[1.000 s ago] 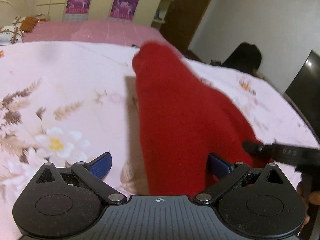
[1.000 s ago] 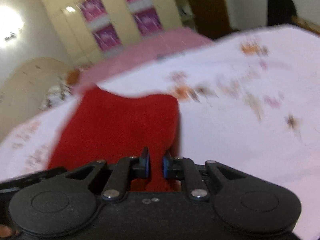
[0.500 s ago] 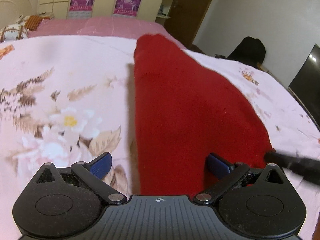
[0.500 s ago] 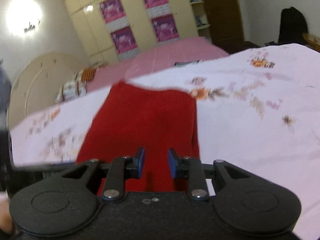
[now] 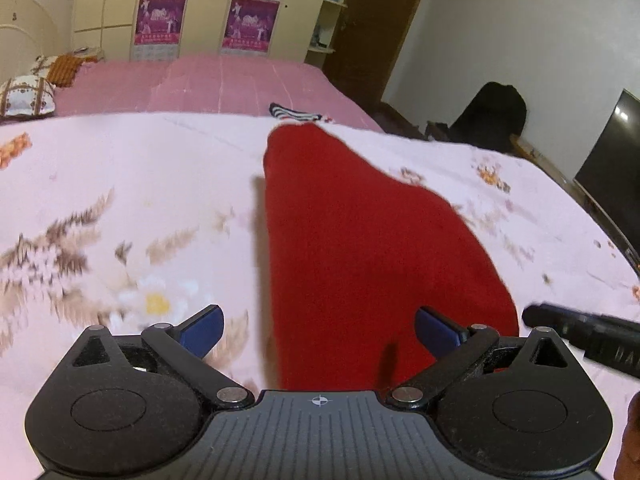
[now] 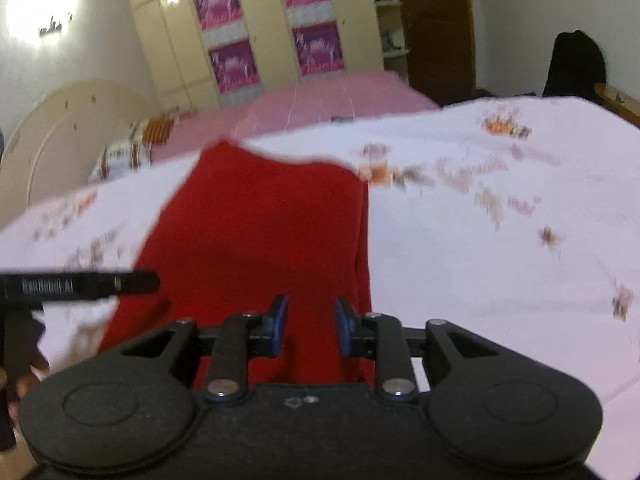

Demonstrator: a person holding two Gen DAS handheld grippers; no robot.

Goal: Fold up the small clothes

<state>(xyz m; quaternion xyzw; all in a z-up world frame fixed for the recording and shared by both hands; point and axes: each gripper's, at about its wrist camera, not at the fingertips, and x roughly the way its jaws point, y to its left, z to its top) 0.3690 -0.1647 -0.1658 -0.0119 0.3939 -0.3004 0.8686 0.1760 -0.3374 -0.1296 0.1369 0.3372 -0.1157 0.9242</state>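
A red garment (image 5: 360, 248) lies flat on the pink floral bedsheet (image 5: 120, 200), stretching away from me. My left gripper (image 5: 318, 330) is wide open over its near left edge, holding nothing. In the right wrist view the same red garment (image 6: 260, 232) lies under my right gripper (image 6: 311, 326), whose blue pads (image 6: 280, 320) stand apart over the cloth's near right part, gripping nothing. The right gripper's black body (image 5: 580, 330) shows at the right edge of the left wrist view.
A striped small cloth (image 5: 296, 113) lies beyond the garment's far end. A pink bed (image 5: 220, 84) with pillows (image 5: 24, 94) lies behind. A dark bag (image 5: 492, 114) and a TV (image 5: 612, 168) stand at the right. Wardrobes (image 6: 260, 28) line the back wall.
My right gripper has opened from nearly shut and released the red cloth. The garment has settled flat. The left gripper has stayed open and pulled back slightly.
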